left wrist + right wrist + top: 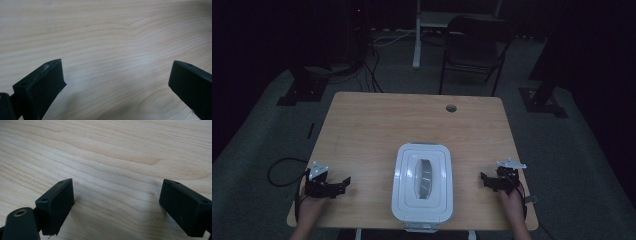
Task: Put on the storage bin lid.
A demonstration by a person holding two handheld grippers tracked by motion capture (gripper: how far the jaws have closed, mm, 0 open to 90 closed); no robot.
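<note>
A white plastic box with a clip-on lid (422, 186) and a flat handle on top lies at the front middle of the wooden table (377, 125). My left gripper (345, 183) rests on the table to the box's left, open, with bare wood between its jaws (117, 72). My right gripper (483, 178) rests to the box's right, also open, nothing between its jaws (117, 192). Both point inward toward the box and stand apart from it.
A round cable hole (451, 108) sits near the table's far edge. Behind the table stand a black folding chair (474, 47) and a white post (416, 35). Dark stands and cables (362, 70) lie on the floor at the left.
</note>
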